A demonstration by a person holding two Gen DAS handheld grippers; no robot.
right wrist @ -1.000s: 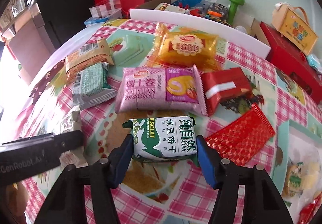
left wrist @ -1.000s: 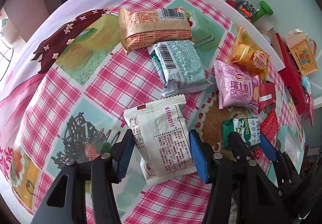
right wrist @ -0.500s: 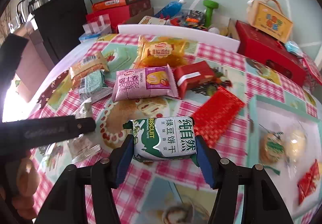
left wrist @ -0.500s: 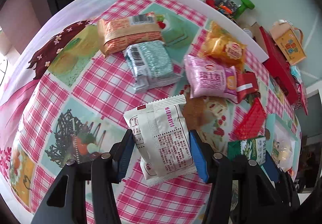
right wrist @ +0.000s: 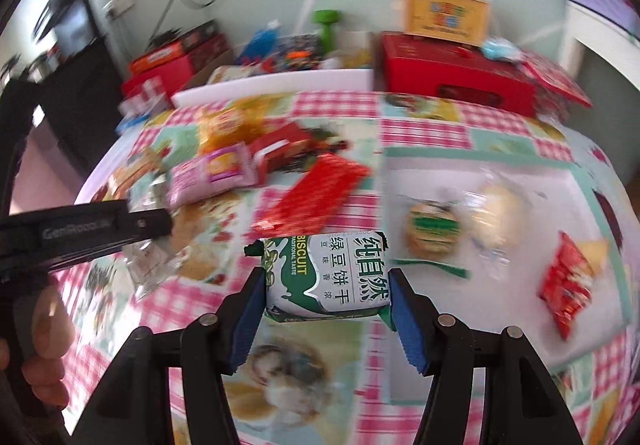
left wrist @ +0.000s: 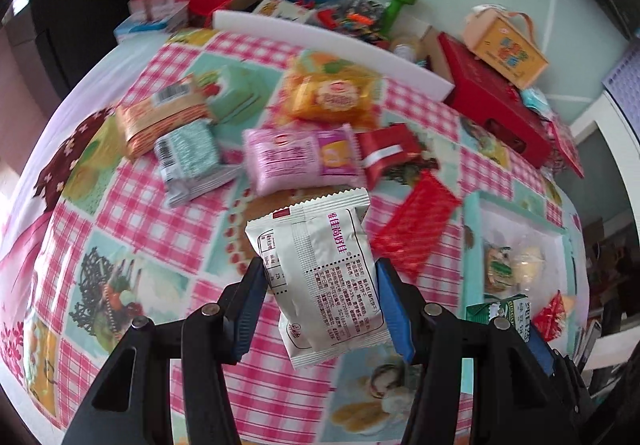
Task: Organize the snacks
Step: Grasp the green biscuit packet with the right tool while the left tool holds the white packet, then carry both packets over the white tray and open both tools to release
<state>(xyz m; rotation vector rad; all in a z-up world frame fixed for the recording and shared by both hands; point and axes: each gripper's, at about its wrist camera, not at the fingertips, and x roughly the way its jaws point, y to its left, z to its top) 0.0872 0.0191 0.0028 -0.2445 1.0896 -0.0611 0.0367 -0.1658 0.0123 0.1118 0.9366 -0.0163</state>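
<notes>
Left wrist view: my left fingers (left wrist: 320,297) clench a white pack (left wrist: 320,277), lifted clear of the bench (left wrist: 120,205), above its checked cloth. Right wrist view: my right fingers (right wrist: 326,305) grasp a green biscuit pack (right wrist: 326,275), held in the air just beside a white tray (right wrist: 520,181) where a red bag (right wrist: 566,281) and two wrapped cakes lie. Pink pack (left wrist: 300,157) and orange pack (left wrist: 332,97) lie on the bench behind

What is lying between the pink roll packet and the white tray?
In the left wrist view, two red packets: a ribboned one beside the pink roll packet, a flat one nearer the white tray.
</notes>
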